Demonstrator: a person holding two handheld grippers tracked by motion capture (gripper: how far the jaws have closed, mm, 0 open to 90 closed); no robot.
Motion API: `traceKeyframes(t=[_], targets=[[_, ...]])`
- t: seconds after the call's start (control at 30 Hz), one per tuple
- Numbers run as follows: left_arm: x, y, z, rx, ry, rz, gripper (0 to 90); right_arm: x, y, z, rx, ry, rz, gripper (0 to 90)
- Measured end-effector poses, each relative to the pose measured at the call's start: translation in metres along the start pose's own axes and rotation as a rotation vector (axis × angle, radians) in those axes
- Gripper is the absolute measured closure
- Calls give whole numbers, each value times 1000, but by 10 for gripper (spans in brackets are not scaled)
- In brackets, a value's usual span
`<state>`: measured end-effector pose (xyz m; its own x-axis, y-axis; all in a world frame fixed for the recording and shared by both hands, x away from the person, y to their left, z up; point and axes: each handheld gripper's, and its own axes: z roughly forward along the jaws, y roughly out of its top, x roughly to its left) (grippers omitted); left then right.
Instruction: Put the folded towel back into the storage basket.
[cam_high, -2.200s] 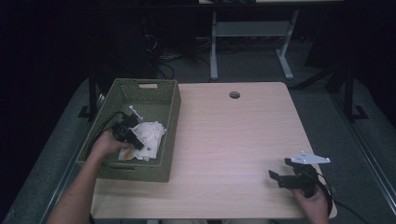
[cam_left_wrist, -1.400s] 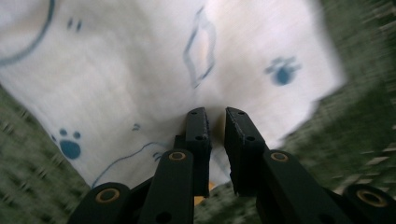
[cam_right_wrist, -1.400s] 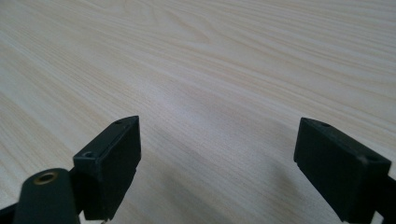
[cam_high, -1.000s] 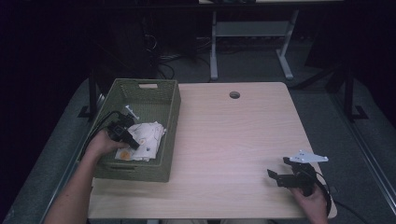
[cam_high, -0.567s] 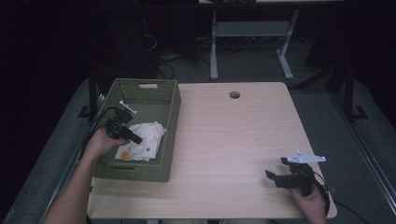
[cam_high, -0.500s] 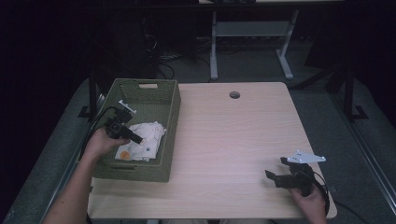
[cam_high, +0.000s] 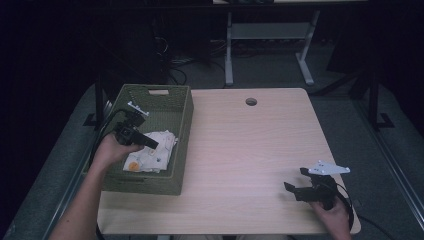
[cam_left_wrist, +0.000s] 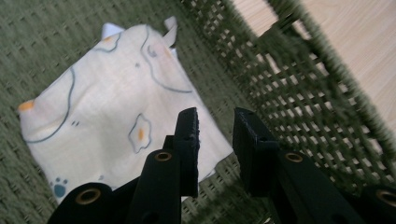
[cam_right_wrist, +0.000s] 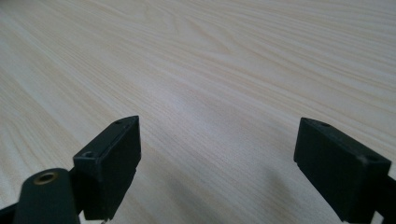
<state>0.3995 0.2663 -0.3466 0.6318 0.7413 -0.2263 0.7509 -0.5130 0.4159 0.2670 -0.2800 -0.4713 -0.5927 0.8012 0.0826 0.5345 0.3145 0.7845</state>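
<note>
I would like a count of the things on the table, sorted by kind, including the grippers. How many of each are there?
Grippers: 2, left gripper and right gripper
Green woven basket: 1
Printed cloth in the basket: 1
Total: 4

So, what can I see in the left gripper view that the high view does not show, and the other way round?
The left gripper view alone gives the cloth's print: fried eggs and a paw mark, with the left claw slightly open above it. The high view alone gives the table, its hole and the right claw. Both share the cloth and the green basket.
</note>
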Motion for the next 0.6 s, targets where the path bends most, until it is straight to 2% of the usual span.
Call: traceKeyframes(t=[0.3,0.4,0.6], targets=[[-20,11,-6,-32,-4,29,714,-2,0,-1,-5,16,-2,144],[-25,14,-9,-61,-14,24,714,-3,-1,-2,-8,20,-4,144],[-36,17,-11,-81,-17,38,710,-6,-1,-2,-13,26,4,145]])
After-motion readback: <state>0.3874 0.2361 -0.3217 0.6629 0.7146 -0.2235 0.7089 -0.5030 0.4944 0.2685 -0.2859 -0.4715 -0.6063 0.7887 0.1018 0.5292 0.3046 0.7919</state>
